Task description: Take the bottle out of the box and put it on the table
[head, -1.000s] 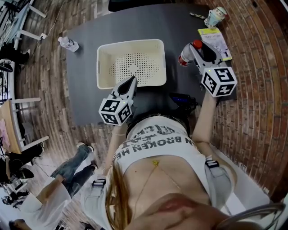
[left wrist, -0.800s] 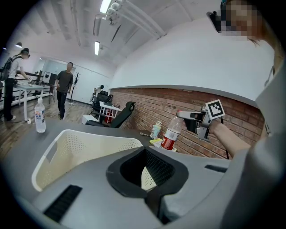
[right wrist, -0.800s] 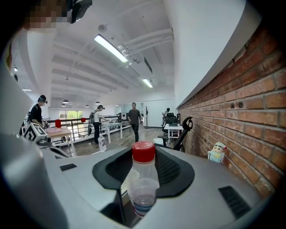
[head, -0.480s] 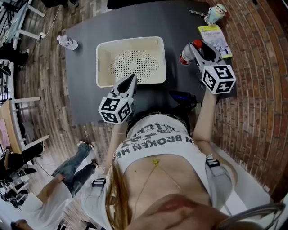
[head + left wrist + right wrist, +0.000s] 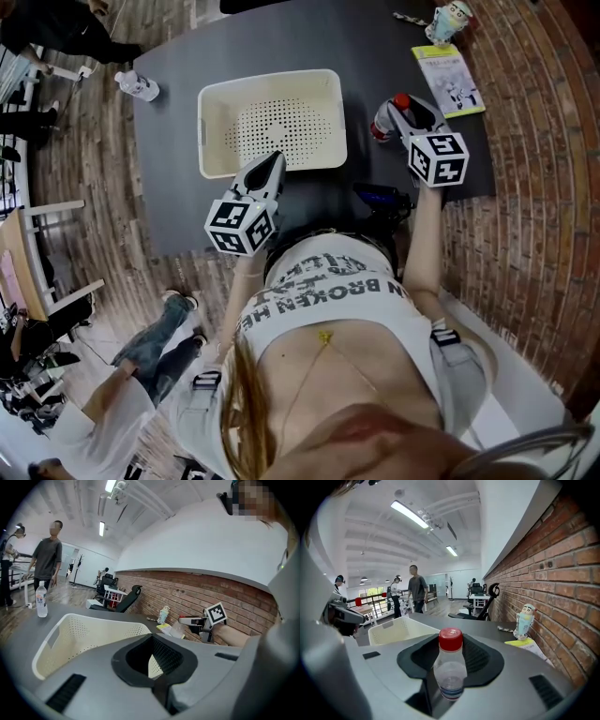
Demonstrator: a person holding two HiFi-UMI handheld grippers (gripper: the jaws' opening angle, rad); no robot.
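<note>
The cream perforated box (image 5: 214, 131) stands empty on the dark table (image 5: 375, 47). Right of it, a clear bottle with a red cap (image 5: 383, 121) hangs low over the table, and my right gripper (image 5: 394, 114) is shut on it. In the right gripper view the bottle (image 5: 450, 674) stands upright between the pads. My left gripper (image 5: 274, 167) hovers at the box's near rim, pointing over it. In the left gripper view its pads (image 5: 165, 657) show a narrow gap with nothing in it, and the box (image 5: 70, 632) lies ahead.
A second water bottle (image 5: 137, 86) stands at the table's far left corner. A small figurine (image 5: 448, 21) and a yellow booklet (image 5: 450, 82) sit at the far right. A dark device (image 5: 382, 199) lies by the near edge. People stand beyond the table (image 5: 47, 559).
My right gripper has come down toward the table with the bottle still in it. The left gripper and the box have stayed where they were.
</note>
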